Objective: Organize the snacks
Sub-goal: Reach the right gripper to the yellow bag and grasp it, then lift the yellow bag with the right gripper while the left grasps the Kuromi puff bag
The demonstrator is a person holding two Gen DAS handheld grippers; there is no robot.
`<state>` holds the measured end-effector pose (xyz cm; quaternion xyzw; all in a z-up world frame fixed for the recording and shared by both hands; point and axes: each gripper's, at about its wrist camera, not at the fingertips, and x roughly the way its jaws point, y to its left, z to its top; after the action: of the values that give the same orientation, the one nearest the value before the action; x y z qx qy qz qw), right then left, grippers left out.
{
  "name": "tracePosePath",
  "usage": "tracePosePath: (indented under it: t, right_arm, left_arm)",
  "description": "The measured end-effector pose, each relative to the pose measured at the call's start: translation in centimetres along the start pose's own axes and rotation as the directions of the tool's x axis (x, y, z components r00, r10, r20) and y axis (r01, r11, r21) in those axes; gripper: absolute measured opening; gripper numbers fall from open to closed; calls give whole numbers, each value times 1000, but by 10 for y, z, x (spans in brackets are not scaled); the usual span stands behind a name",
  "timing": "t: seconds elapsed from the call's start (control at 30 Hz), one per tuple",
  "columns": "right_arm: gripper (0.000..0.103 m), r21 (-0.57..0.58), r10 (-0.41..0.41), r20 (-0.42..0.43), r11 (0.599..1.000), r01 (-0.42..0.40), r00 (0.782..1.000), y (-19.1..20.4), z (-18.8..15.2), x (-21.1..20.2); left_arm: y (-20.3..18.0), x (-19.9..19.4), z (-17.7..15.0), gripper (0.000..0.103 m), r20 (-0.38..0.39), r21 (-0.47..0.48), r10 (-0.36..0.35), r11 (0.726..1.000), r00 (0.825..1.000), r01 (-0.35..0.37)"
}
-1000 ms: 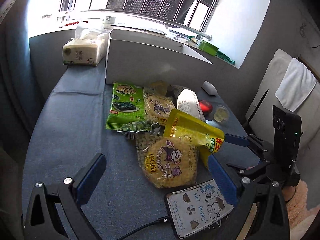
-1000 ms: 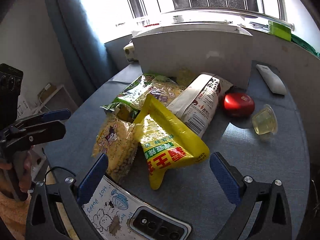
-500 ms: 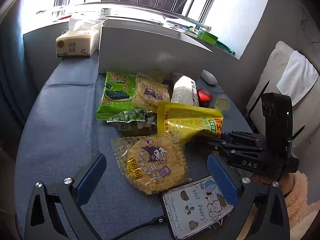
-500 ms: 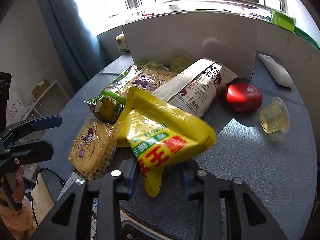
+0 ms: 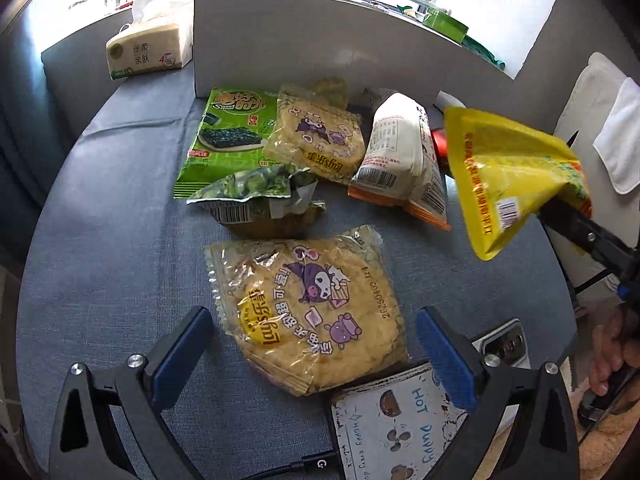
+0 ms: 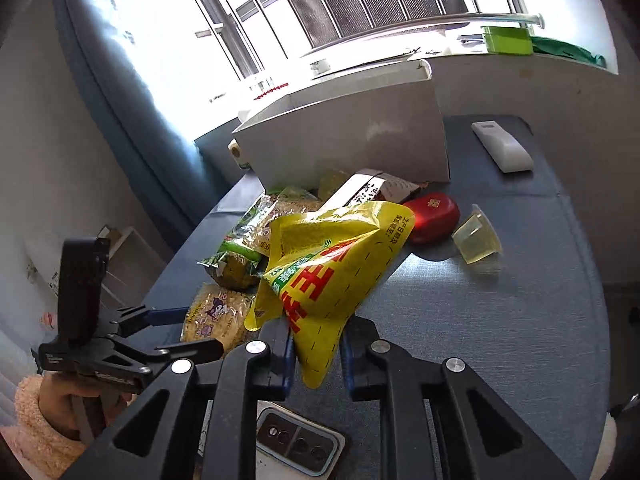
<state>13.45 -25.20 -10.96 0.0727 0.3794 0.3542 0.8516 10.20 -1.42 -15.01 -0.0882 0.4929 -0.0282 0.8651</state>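
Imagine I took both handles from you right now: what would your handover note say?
Right tool: closing on the yellow pouch, gripped by its lower corner and lifted off the table.
Left tool: open, empty, poised over the nearest cartoon chips bag.
On the table: seaweed pack, torn green pea bag, second chips bag, white packet, red case, jelly cup, all before the white box.
Done: one pouch picked up. I can't see inside the box.
Left: probably box the pouch, then the rest.
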Motion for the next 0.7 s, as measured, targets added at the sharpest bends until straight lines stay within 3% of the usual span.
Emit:
tracePosePath:
  t: [0.17, 0.23, 0.27, 0.5, 0.63, 0.7]
  right_arm:
    - [19, -11, 7, 33, 1000, -6, 999, 7, 5, -14]
    - [19, -15, 4, 34, 1000, -3, 999, 9, 6, -15]
    - [19, -12, 5, 38, 1000, -4, 999, 9, 5, -15]
    - [19, 48, 31, 72, 998, -35, 997, -1, 8, -20]
    - [19, 101, 61, 110, 992, -72, 992, -10, 20, -22]
    - [19, 120, 94, 118, 987, -108, 989, -14, 34, -17]
  left_arm:
    - [-19, 11, -2, 99, 6, 128, 129, 983, 992, -129]
    - [-20, 5, -3, 81, 31, 138, 111, 984, 993, -114]
    - [-19, 2, -3, 80, 37, 140, 112, 983, 993, -116]
    - [2, -39, -8, 79, 105, 83, -12, 997, 994, 3]
    - [8, -81, 13, 79, 214, 92, -71, 994, 974, 52]
    - [12, -99, 33, 79, 284, 95, -131, 990, 950, 108]
